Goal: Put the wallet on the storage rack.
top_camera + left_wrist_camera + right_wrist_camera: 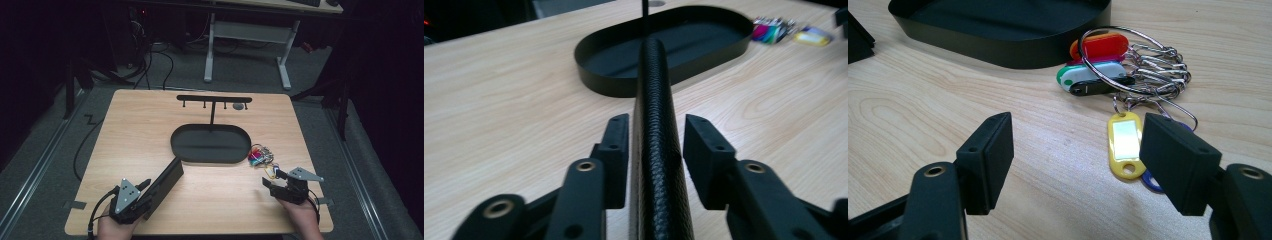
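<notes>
Black oval metal tray (210, 144) sat mid-table, presumably the landing spot; off its near-left rim the left gripper (655, 145) straddled a black textured leather wallet (655, 125), jaws not quite closed, while the right gripper (1075, 160) gaped near coloured key tags (1108, 70) beside the tray's right end.

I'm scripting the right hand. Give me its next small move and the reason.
Probably ease the right gripper forward and slightly toward the yellow tag, then close. Its jaws stand open with only bare table between them, and the tag lies just inside the right-hand jaw, tethered to the key ring.
</notes>
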A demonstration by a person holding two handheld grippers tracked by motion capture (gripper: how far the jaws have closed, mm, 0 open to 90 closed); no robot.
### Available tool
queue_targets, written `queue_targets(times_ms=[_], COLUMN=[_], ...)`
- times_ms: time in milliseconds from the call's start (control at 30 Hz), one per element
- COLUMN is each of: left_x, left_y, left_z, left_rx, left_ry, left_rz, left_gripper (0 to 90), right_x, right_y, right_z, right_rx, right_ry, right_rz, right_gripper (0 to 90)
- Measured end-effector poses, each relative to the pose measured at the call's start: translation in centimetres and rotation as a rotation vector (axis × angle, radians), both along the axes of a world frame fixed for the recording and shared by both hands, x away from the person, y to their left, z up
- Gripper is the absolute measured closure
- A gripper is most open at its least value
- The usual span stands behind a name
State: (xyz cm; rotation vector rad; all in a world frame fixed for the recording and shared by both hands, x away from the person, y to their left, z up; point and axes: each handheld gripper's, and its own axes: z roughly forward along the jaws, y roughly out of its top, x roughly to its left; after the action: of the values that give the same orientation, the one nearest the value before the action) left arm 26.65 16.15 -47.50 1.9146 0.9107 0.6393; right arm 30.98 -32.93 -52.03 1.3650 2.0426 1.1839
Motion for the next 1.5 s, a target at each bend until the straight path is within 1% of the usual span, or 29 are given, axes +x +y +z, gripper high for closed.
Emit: queue_targets(times_ms=[33,67,200,333,400,433,500,533,567,600,633,667,733,800,867,900,933,967,1033,1133,1267,1300,1333,1367,1400,1433,1500], left_x=[-0.1,-0.1,0.0,0.5,0.7,0.9,1.0,1.1,1.3,1.4,1.5,1.6,1.8,1.9,1.9,1.8,1.7,1.6,1.8,2.3,2.8,2.9,3.1,3.3,3.3,3.4,3.6], left_y=[-0.4,-0.4,-1.1,-1.4,-1.4,-1.4,-1.3,-1.2,-1.2,-1.1,-1.0,-1.0,-1.1,-1.4,-1.6,-1.8,-2.0,-2.0,-2.1,-2.0,-2.0,-2.0,-2.1,-2.1,-2.1,-2.4,-2.6], left_z=[0.1,0.1,-0.1,-0.3,-0.1,0.1,0.6,0.8,1.1,1.3,1.6,1.8,2.0,2.1,2.3,2.3,2.4,2.4,2.6,2.6,2.5,2.6,2.6,2.6,2.6,2.7,3.0], left_rx=[0.035,0.035,0.104,0.152,0.161,0.168,0.180,0.193,0.194,0.183,0.174,0.184,0.195,0.221,0.245,0.262,0.293,0.311,0.331,0.342,0.368,0.378,0.386,0.402,0.402,0.426,0.443], left_ry=[-0.001,-0.001,0.024,0.051,0.059,0.064,0.075,0.085,0.105,0.119,0.135,0.152,0.170,0.182,0.202,0.199,0.193,0.196,0.203,0.226,0.265,0.271,0.283,0.299,0.299,0.310,0.320], left_rz=[0.002,0.002,0.009,0.020,0.023,0.021,0.014,-0.001,-0.016,-0.023,-0.029,-0.031,-0.038,-0.040,-0.054,-0.058,-0.064,-0.067,-0.068,-0.073,-0.090,-0.094,-0.097,-0.107,-0.107,-0.117,-0.126], left_gripper=[60.3,60.1,58.3,57.3,56.3,56.1,56.1,56.2,56.2,56.2,56.2,56.2,56.2,56.3,54.6,54.6,54.6,54.6,54.5,54.3,53.4,53.4,53.8,53.8,53.8,53.8,54.8], right_x=[0.0,0.0,-0.1,-0.2,-0.2,-0.2,-0.2,-0.3,-0.6,-0.6,-0.8,-0.8,-0.7,-0.6,-0.3,-0.3,-0.3,-0.3,-0.3,-0.4,-0.5,-0.5,-0.5,-0.5,-0.4,-0.4,-0.4], right_y=[0.0,0.0,0.0,-0.1,-0.1,-0.1,-0.3,-0.3,-0.4,-0.4,-0.6,-0.9,-1.2,-1.4,-1.7,-1.7,-1.7,-1.7,-1.6,-1.5,-1.5,-1.5,-1.6,-1.6,-1.6,-1.7,-1.7], right_z=[0.0,0.0,0.1,0.3,0.7,1.1,1.6,1.7,1.6,1.6,1.2,0.8,0.6,0.5,0.2,0.2,0.1,0.1,0.1,0.2,0.2,0.2,0.1,0.1,0.0,0.0,0.0], right_rx=[0.000,0.000,0.004,-0.006,-0.015,-0.022,-0.020,-0.019,-0.024,-0.024,0.001,0.015,0.023,0.027,0.046,0.046,0.043,0.044,0.042,0.041,0.042,0.042,0.038,0.038,0.035,0.035,0.035], right_ry=[0.000,0.000,-0.004,-0.016,-0.011,-0.019,-0.040,-0.046,-0.064,-0.064,-0.086,-0.082,-0.070,-0.069,-0.054,-0.054,-0.053,-0.050,-0.051,-0.055,-0.051,-0.051,-0.051,-0.048,-0.047,-0.045,-0.043], right_rz=[0.000,0.000,0.001,0.008,0.009,0.013,0.022,0.026,0.040,0.040,0.055,0.060,0.055,0.048,0.037,0.037,0.036,0.034,0.033,0.032,0.012,0.012,0.011,0.010,0.010,0.009,0.009], right_gripper=[30.1,30.1,29.8,28.3,27.7,27.7,27.7,27.7,27.9,27.9,29.0,29.1,29.1,29.2,29.3,29.3,29.3,29.3,29.4,29.4,29.6,29.6,29.6,29.7,29.7,29.7,29.7])
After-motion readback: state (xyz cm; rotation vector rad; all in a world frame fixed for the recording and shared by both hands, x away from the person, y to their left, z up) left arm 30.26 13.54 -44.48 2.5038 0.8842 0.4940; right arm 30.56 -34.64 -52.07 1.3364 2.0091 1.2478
